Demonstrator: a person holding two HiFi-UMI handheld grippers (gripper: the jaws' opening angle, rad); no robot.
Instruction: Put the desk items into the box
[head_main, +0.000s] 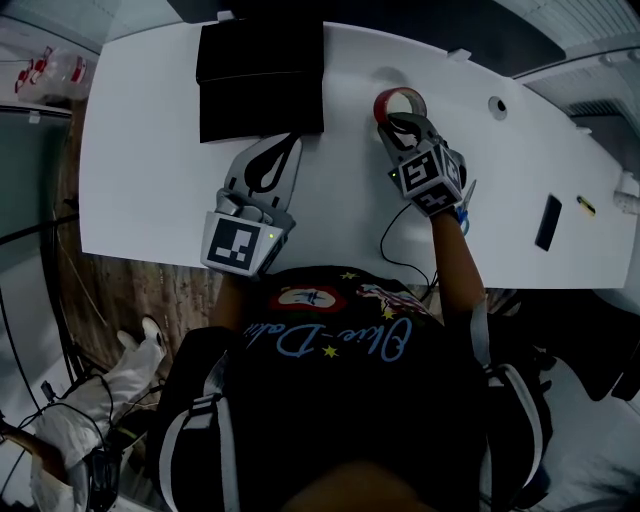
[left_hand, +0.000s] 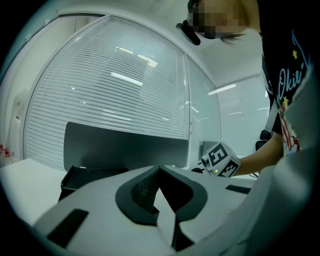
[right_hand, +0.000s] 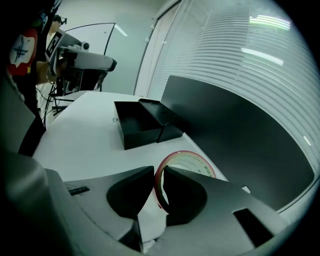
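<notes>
A red-rimmed tape roll (head_main: 400, 101) (right_hand: 186, 161) is at the back middle of the white desk (head_main: 150, 180), standing on edge between my right gripper's jaws. The right gripper (head_main: 401, 124) (right_hand: 159, 174) is shut on its rim, one pad inside the ring and one outside. An open black box (head_main: 260, 80) (right_hand: 136, 125) sits to the left of the roll at the desk's back edge. My left gripper (head_main: 289, 143) (left_hand: 159, 170) hovers just in front of the box, shut, with nothing held.
A flat black item (head_main: 548, 222) and a small yellow thing (head_main: 586, 206) lie at the desk's right end. A round hole (head_main: 497, 104) is right of the roll. A dark panel (right_hand: 240, 135) stands behind the desk. A cable (head_main: 392, 250) trails over the front edge.
</notes>
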